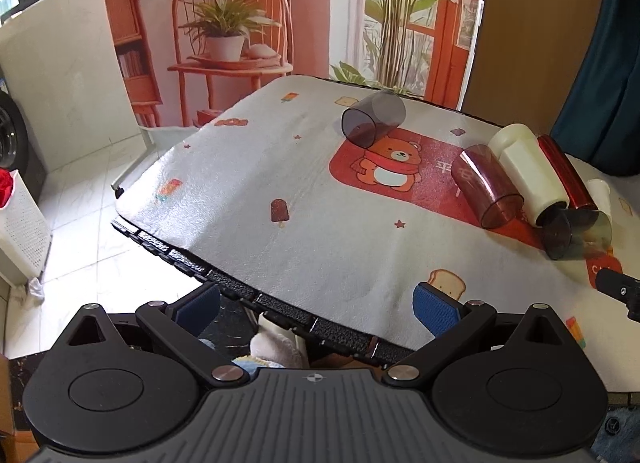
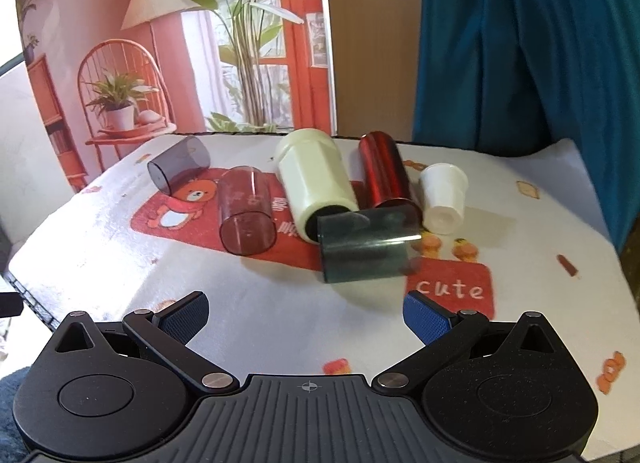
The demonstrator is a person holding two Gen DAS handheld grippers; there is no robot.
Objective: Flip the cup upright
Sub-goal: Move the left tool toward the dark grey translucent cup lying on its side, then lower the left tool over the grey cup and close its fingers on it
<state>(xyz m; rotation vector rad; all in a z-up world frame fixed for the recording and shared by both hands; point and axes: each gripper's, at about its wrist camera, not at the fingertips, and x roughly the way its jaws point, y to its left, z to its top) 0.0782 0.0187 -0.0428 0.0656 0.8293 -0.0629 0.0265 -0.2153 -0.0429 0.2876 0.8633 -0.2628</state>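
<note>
The smoky grey cup (image 2: 366,247) lay on its side on the counter (image 2: 280,303), long axis crosswise, just ahead of the nearer right gripper (image 2: 306,317), both grippers' jaws wide open and empty.

Each claw (image 1: 318,305) (image 2: 307,317) is matte black, with blue textured finger pads (image 2: 427,321), silver pivot screws, round side discs (smooth-topped), and a ribbed grey centre plate marked with a crosshair.

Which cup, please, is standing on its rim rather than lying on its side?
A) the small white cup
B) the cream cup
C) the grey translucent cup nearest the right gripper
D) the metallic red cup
A: the small white cup stands mouth-down on the tablecloth, while the others lie on their sides.
</note>
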